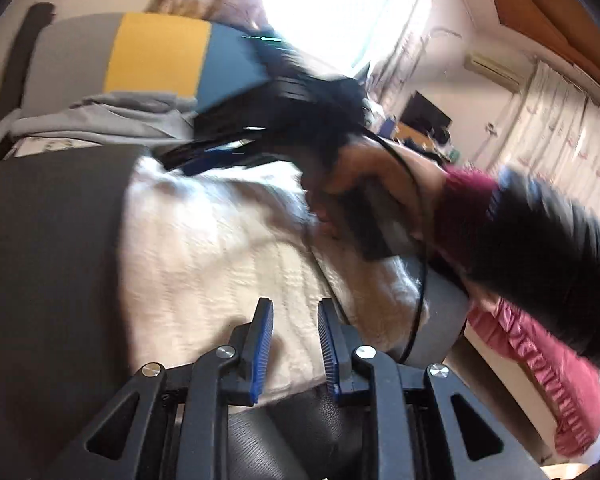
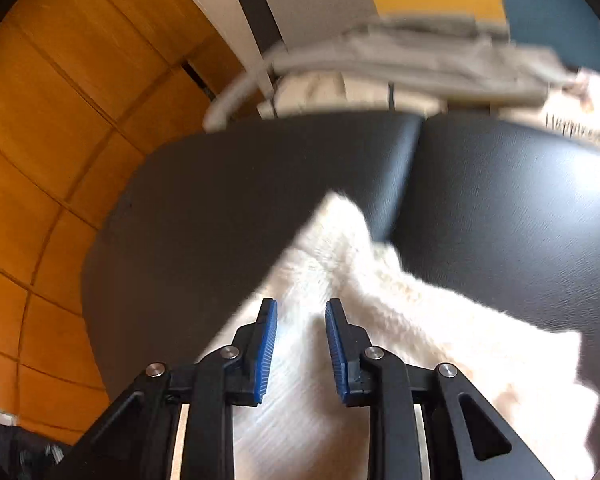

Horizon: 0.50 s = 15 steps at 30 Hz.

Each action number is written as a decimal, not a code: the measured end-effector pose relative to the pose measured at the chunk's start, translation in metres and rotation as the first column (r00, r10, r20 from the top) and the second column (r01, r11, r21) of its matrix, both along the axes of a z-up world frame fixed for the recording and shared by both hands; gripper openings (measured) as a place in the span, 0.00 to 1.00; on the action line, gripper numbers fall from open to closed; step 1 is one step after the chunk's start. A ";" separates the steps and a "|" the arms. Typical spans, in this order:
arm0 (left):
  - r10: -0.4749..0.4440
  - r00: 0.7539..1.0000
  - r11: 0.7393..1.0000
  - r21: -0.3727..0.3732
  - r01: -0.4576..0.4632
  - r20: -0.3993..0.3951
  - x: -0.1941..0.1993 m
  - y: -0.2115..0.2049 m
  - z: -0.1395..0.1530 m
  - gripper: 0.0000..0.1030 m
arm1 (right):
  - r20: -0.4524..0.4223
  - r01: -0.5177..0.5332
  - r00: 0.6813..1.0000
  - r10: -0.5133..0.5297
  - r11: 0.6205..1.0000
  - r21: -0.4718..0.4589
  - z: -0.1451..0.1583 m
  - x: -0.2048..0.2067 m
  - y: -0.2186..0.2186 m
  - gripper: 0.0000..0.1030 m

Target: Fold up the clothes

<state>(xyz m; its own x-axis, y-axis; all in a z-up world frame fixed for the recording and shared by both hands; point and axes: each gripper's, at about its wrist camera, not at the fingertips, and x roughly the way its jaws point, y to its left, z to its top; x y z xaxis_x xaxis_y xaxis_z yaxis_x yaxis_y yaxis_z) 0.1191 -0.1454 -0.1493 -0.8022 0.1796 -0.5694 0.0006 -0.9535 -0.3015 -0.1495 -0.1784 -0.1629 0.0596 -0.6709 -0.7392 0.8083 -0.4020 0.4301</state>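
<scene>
The left gripper (image 1: 294, 336) has its 2 blue-padded fingers (image 1: 262, 344) parted with a clear gap between them, nothing clamped. The right gripper (image 2: 301, 338) shows the same: both fingers (image 2: 269, 344) spread apart, pointing forward and down. In the left wrist view, blurred, the person's right hand (image 1: 364, 188) wraps around the handle of the right gripper, a dark red cuff (image 1: 466, 204) at the wrist.

White knit garment (image 1: 204, 248), black cushion (image 2: 260, 184), blue-padded claw (image 2: 301, 316)
</scene>
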 end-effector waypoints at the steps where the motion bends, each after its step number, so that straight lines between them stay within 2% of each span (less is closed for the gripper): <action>1: 0.014 1.000 1.000 0.002 -0.014 -0.006 0.005 -0.003 0.004 0.22 | -0.020 0.006 1.000 -0.006 1.000 -0.026 0.011 0.007 0.011 0.25; 4: 0.067 0.998 0.998 -0.010 -0.067 -0.013 0.003 -0.017 0.010 0.22 | -0.087 -0.004 0.996 -0.002 0.998 -0.061 0.036 0.030 0.027 0.25; 7: 0.105 0.994 0.994 -0.007 -0.105 0.012 -0.005 -0.025 0.009 0.22 | -0.161 -0.004 0.987 -0.001 0.999 -0.036 0.042 0.063 0.050 0.27; 10: 0.102 0.993 0.994 -0.036 -0.100 0.054 -0.027 -0.033 -0.001 0.22 | -0.198 0.028 0.980 -0.025 0.999 0.015 0.038 0.087 0.086 0.28; 13: 0.077 0.979 0.996 -0.050 -0.069 0.187 -0.033 -0.031 -0.020 0.22 | -0.179 0.106 0.980 -0.092 0.992 0.071 0.013 0.095 0.099 0.29; 14: 0.061 0.974 0.998 -0.037 -0.055 0.220 -0.036 -0.029 -0.029 0.22 | -0.171 0.126 0.979 -0.112 0.990 0.071 0.006 0.096 0.109 0.23; 15: 0.067 0.975 0.997 -0.039 -0.060 0.213 -0.035 -0.028 -0.032 0.22 | -0.164 0.145 0.978 -0.132 0.987 0.071 -0.002 0.097 0.119 0.22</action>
<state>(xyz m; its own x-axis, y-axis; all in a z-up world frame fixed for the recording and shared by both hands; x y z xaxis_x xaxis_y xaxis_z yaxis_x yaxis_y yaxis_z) 0.0839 -0.1731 -0.1816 -0.6705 0.1108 -0.7336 0.1230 -0.9585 -0.2572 -0.0530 -0.0596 -0.1644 -0.1516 -0.6011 -0.7847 0.7973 -0.5436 0.2624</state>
